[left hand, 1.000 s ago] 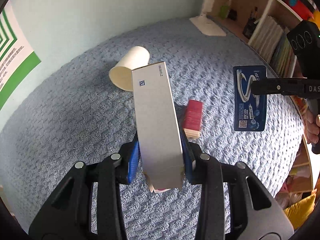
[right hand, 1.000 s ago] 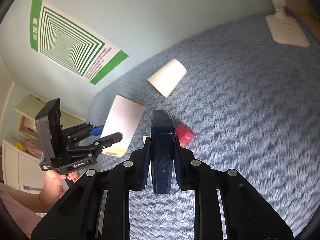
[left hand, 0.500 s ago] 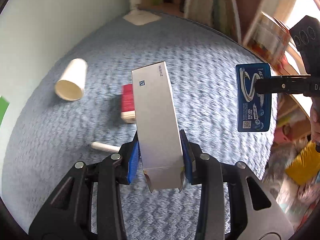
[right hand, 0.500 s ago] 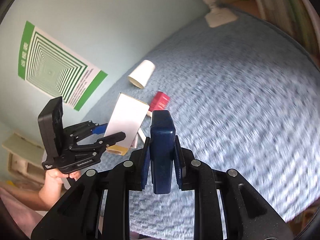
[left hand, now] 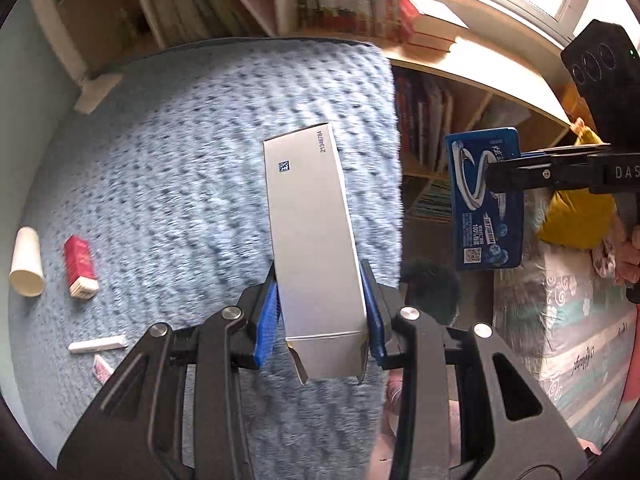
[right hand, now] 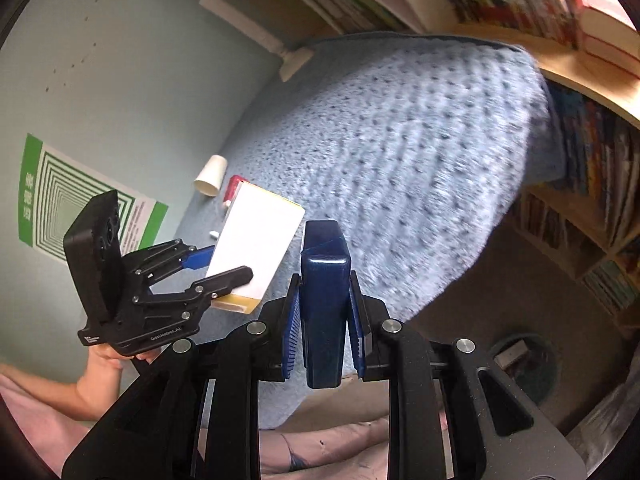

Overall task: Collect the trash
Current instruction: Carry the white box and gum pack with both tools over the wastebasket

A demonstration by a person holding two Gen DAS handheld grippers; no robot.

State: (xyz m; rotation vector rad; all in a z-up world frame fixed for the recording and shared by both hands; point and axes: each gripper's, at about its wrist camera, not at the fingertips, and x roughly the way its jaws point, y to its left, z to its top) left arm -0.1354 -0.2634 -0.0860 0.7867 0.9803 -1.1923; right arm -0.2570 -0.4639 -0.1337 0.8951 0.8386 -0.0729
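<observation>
**Cardboard held at one end could swing loose**

Blue carpet (left hand: 180, 152) is the landmark. Beyond its edge, the left gripper (left hand: 320, 312) pinches the grey carton (left hand: 312, 232) low, so it may pivot. The right gripper (right hand: 324, 320) clamps the blue packet (right hand: 324, 304); the bin (right hand: 520, 364) sits just off the carpet, a tight target.

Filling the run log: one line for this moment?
left gripper: shut on tall grey carton | right gripper: shut on dark blue pack | white paper cup: lying on blue rug

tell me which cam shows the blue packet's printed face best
The left wrist view: the blue packet faces it flat, graphics and QR code visible, pinched by the right gripper. The right wrist view shows only its narrow dark edge.
</observation>
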